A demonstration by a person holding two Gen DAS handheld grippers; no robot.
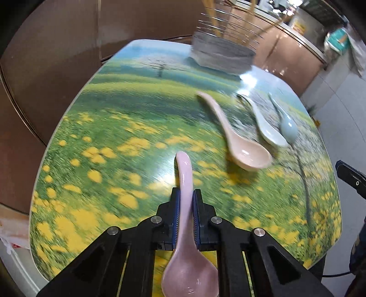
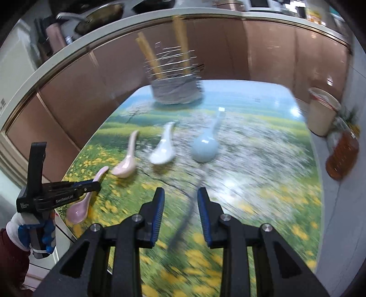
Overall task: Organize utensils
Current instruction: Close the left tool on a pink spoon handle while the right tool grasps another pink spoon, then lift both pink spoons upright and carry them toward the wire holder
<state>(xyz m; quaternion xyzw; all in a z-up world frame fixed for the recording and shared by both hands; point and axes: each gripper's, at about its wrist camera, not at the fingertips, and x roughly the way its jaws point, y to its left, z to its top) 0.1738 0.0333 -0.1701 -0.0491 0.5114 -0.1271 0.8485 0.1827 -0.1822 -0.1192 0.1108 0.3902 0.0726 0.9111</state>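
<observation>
White lettering that reads roughly "GenRobot.AI" runs along the black side of the left gripper (image 2: 91, 186) at the lower left of the right wrist view, and a small white label on that gripper's body, further left, is too tiny to read.

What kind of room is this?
Probably a home kitchen: a wok sits on the counter, a jug of oil stands on the floor, and soup spoons lie on the table.
</observation>
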